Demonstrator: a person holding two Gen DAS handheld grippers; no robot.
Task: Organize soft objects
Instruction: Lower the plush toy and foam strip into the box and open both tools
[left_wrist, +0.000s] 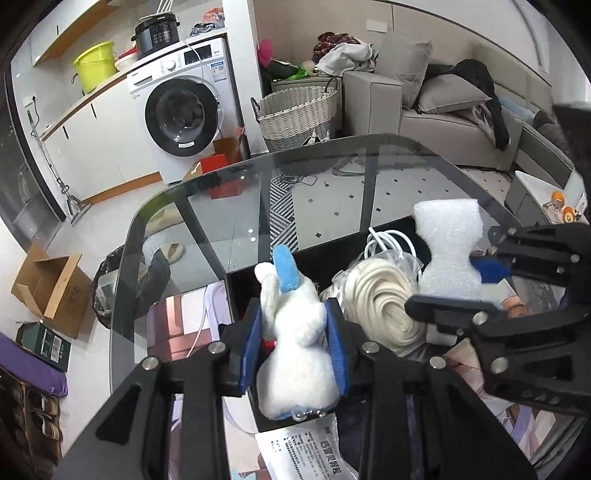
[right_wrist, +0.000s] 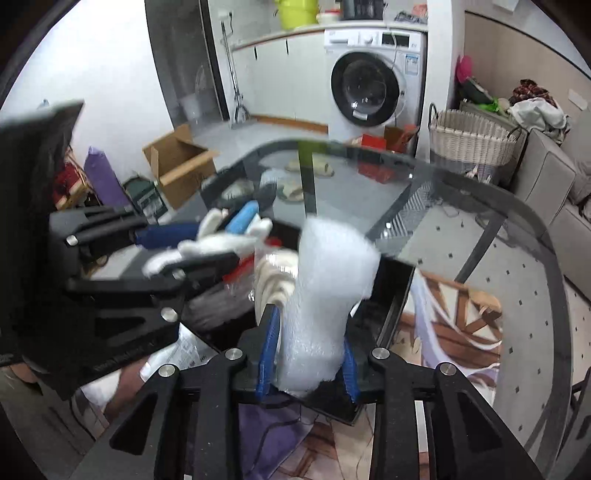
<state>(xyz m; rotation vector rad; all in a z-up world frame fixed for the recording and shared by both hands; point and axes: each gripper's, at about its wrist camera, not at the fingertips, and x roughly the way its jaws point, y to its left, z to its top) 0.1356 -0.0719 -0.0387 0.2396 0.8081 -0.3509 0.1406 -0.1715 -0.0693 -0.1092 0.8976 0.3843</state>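
No legible text — labels blurred.

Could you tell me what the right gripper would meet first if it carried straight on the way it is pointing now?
Probably nothing soon: the right gripper, shut on the foam block, points over the glass table; beyond its far rim stands the washing machine. Depth is unclear.

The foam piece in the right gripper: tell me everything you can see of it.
The foam piece is white, with a bubbly, sponge-like surface, thick and roughly rectangular. The right gripper is shut on its lower half, and the blue pads pinch it into a waist, so it looks hourglass-shaped in the left wrist view. It stands upright above a black tray on the glass table, apparently touching only the pads.
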